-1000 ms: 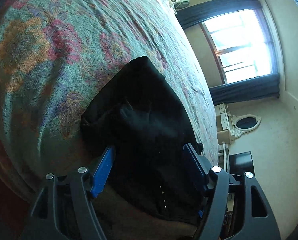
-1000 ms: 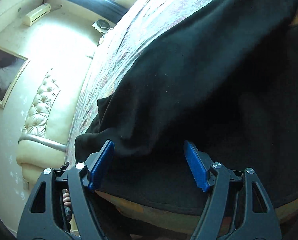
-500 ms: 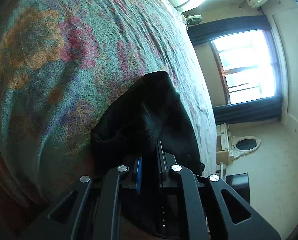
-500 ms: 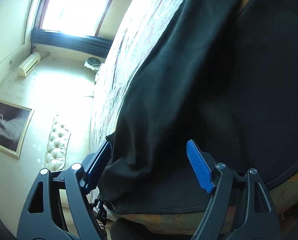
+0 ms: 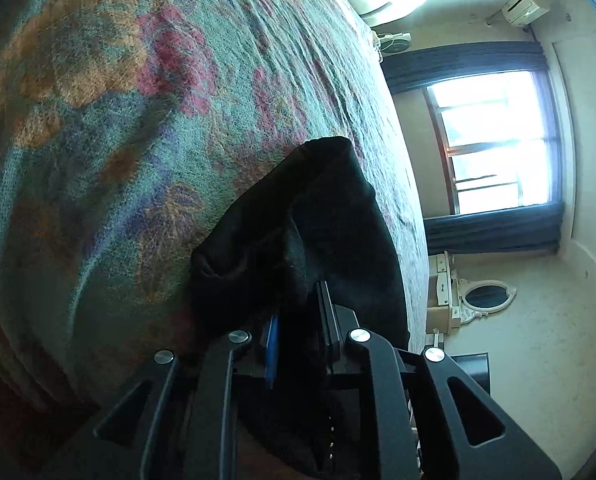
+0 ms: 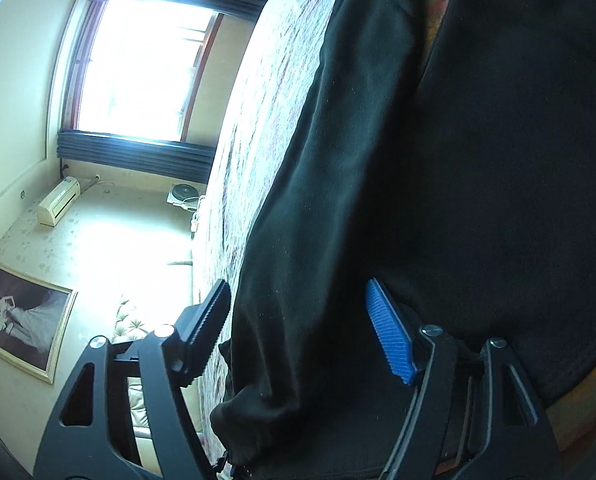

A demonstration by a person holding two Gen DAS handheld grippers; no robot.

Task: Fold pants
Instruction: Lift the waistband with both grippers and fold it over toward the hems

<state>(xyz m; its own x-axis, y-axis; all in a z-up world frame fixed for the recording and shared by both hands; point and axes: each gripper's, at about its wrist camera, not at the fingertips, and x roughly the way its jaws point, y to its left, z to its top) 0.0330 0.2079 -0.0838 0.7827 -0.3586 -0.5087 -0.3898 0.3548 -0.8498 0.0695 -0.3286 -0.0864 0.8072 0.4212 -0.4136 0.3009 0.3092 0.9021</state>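
Note:
Black pants (image 5: 337,220) lie on a bed with a floral green, pink and orange cover (image 5: 138,100). My left gripper (image 5: 298,300) pinches a bunched fold of the pants at the near bed edge; its jaws are opening slightly with the cloth still between the pads. In the right wrist view a pant leg (image 6: 317,200) runs away along the cover (image 6: 258,100), its hem end near the camera. My right gripper (image 6: 298,292) straddles this leg, jaws closing, pads (image 6: 389,340) not pressing on the cloth. More black fabric (image 6: 517,180) fills the right side.
A bright window with dark curtains (image 5: 497,140) is beyond the bed. A dresser with an oval mirror (image 5: 485,296) stands by the wall. In the right wrist view there are a framed photograph (image 6: 22,320), a wall air conditioner (image 6: 58,200) and a tufted cream headboard (image 6: 130,324).
My left gripper went from wide open around the pants to pinched on a fold, which bunched up. My right gripper rolled, sank toward the leg's hem end, and its jaws narrowed.

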